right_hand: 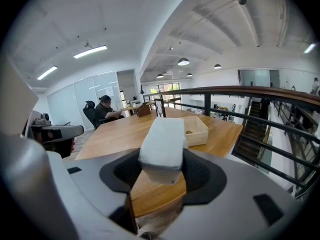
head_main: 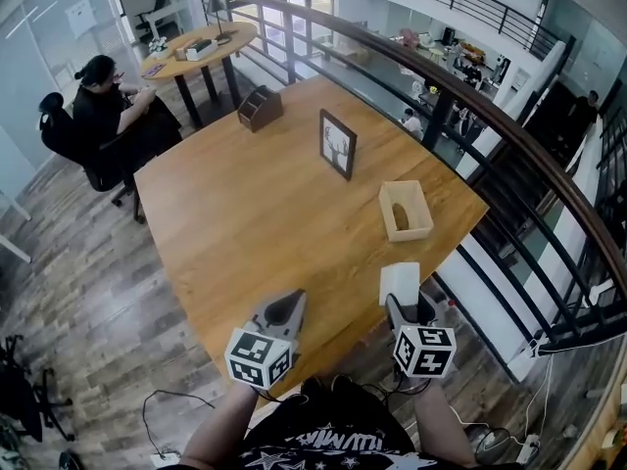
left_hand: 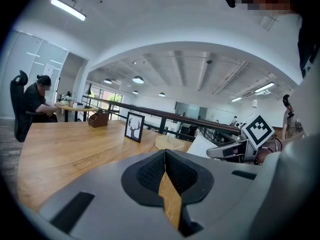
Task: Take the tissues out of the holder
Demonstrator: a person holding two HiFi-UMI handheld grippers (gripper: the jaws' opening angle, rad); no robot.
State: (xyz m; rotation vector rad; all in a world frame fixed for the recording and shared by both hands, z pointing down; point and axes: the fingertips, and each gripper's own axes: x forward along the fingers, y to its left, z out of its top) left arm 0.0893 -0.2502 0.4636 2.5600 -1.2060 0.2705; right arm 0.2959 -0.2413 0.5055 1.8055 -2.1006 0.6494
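Note:
The white tissue pack point(head_main: 399, 280) hangs just above the table's near right edge, and my right gripper point(head_main: 403, 304) is shut on it. In the right gripper view the tissue pack point(right_hand: 162, 144) fills the gap between the pads and sticks out forward. The light wooden holder point(head_main: 387, 213) stands on the table beyond it, apart from the pack; in the right gripper view the holder point(right_hand: 199, 130) shows no tissues inside. My left gripper point(head_main: 285, 311) rests at the table's front edge, left of the right one. Its jaws point(left_hand: 165, 158) meet at the tips with nothing between them.
A framed deer picture point(head_main: 338, 144) stands mid-table and a dark wooden box point(head_main: 260, 107) sits at the far corner. A dark railing point(head_main: 470, 106) runs close along the table's right side. A person point(head_main: 108, 111) sits in a chair at far left by a round table point(head_main: 201, 47).

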